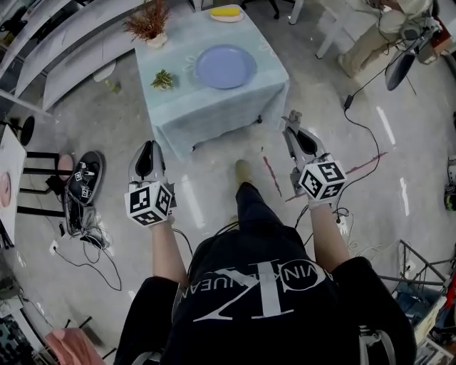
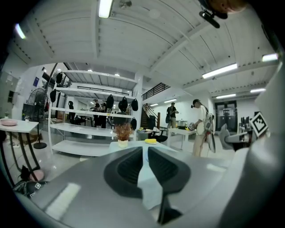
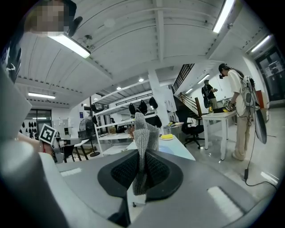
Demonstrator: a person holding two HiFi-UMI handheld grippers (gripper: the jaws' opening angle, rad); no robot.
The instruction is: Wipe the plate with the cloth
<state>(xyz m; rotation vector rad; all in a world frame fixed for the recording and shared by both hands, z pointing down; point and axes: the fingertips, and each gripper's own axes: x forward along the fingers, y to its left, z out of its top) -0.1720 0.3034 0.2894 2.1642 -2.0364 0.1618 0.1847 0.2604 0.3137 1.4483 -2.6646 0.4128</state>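
Observation:
A round blue plate [image 1: 225,66] lies on a small table covered with a pale blue cloth [image 1: 206,107], ahead of me across bare floor. My right gripper [image 1: 292,117] is shut on a grey knitted cloth [image 3: 143,147], which stands up between its pads [image 3: 156,171] in the right gripper view. My left gripper [image 1: 149,146] is held level beside it, its jaws drawn together with nothing in them [image 2: 145,151]. Both grippers are well short of the table and point toward it.
On the table stand a potted dried plant [image 1: 148,25], a small green sprig [image 1: 162,79] and a yellow item on a dish [image 1: 226,12]. White shelving [image 1: 71,36] runs at the left. A person [image 1: 377,32] stands by a white table at the back right. Cables and gear [image 1: 82,189] lie on the floor.

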